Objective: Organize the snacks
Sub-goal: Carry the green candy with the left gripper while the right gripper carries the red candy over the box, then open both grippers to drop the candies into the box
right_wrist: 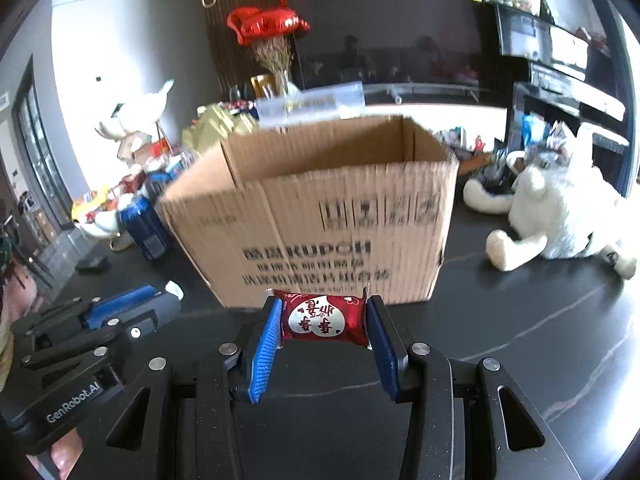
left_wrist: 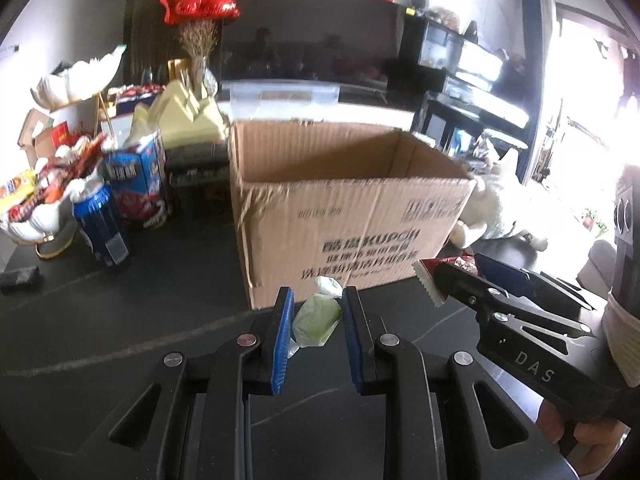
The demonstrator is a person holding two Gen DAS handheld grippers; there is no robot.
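An open cardboard box (left_wrist: 352,216) (right_wrist: 320,216) with dark print stands on the dark table just ahead of both grippers. My left gripper (left_wrist: 316,304) is shut on a pale green wrapped snack (left_wrist: 316,318), held above the table before the box's near wall. My right gripper (right_wrist: 322,312) is shut on a red snack packet with a silver heart (right_wrist: 322,318). In the left wrist view the right gripper (left_wrist: 460,268) shows at the right with the red packet (left_wrist: 430,276). The left gripper (right_wrist: 160,300) lies at the lower left of the right wrist view.
Left of the box stand a blue can (left_wrist: 102,224) (right_wrist: 144,226), a blue snack carton (left_wrist: 138,184) and a white bowl heaped with snacks (left_wrist: 44,196). A white plush toy (right_wrist: 560,216) lies right of the box. Dark tabletop (right_wrist: 520,340) spreads before it.
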